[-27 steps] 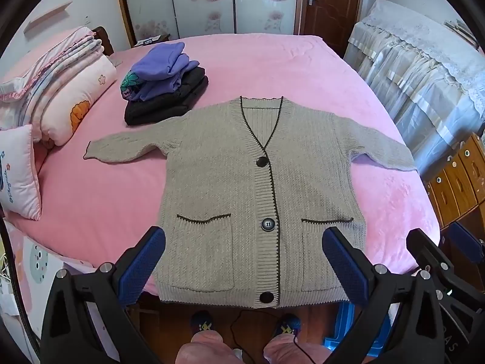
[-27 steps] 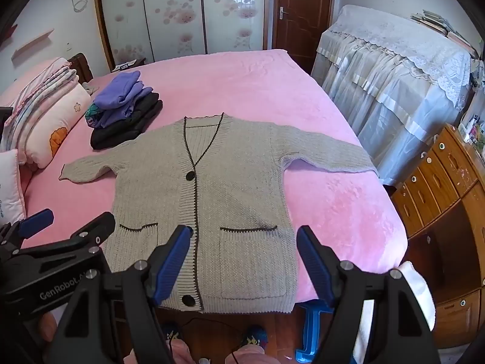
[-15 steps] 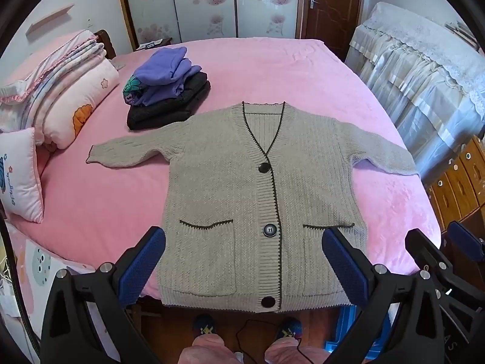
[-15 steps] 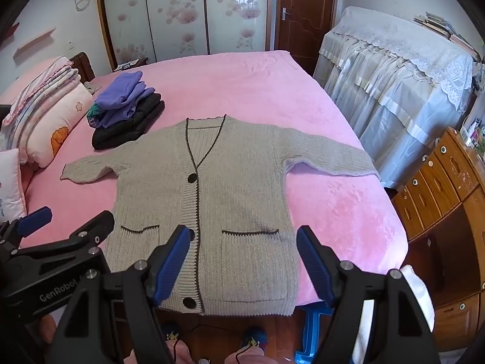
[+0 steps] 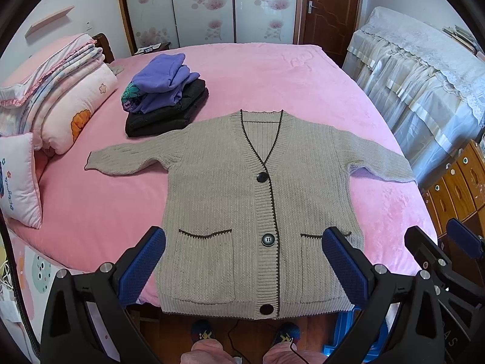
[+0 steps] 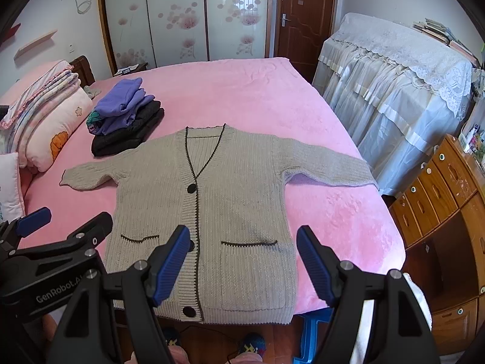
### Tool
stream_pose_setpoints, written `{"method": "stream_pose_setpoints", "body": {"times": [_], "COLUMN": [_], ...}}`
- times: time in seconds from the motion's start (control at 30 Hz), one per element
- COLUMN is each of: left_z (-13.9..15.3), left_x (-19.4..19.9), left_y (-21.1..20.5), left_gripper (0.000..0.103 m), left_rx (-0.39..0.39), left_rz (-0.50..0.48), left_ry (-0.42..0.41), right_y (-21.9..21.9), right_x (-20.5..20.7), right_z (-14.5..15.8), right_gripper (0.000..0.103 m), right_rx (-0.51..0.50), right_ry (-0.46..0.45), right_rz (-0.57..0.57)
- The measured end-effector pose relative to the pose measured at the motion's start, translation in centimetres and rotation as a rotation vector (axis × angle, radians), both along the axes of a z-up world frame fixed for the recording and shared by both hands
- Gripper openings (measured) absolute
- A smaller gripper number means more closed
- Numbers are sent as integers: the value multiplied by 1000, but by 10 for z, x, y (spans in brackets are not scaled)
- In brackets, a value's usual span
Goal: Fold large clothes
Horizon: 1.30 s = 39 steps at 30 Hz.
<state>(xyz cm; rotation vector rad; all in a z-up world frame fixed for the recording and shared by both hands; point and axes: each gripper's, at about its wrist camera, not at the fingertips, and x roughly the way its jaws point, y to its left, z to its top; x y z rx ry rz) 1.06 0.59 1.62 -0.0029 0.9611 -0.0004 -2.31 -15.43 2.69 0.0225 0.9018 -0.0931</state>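
The cardigan (image 5: 242, 206) lies flat on the bed (image 5: 272, 75) (sleeves out); left gripper (image 5: 244, 261) and right gripper (image 6: 242, 261) hover above its hem, fingers spread.

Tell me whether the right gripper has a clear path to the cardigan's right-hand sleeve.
Probably yes. The right gripper hangs open over the hem of the cardigan, and that sleeve lies flat on the pink bed with nothing on or in front of it.
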Motion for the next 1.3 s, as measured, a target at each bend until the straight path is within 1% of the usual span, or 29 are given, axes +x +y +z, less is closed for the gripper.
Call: {"method": "stream_pose_setpoints", "body": {"times": [0.3, 0.63, 0.8, 1.3], "left_z": [-1, 1, 5, 4], "left_x": [6, 9, 9, 11], "left_y": [3, 3, 2, 1], "left_gripper": [102, 102, 102, 102], "left_rx": [-7, -6, 7, 21], "left_rz": [1, -9, -14, -18], "left_ry": [11, -2, -15, -6], "right_y": [2, 3, 2, 0], "right_x": [6, 10, 11, 11], "right_z": [3, 5, 6, 6], "right_gripper": [73, 73, 73, 73], "right_rx": [-10, -9, -9, -18], "right_ry": [-8, -9, -10, -9], "right_rz": [8, -4, -8, -5]}}
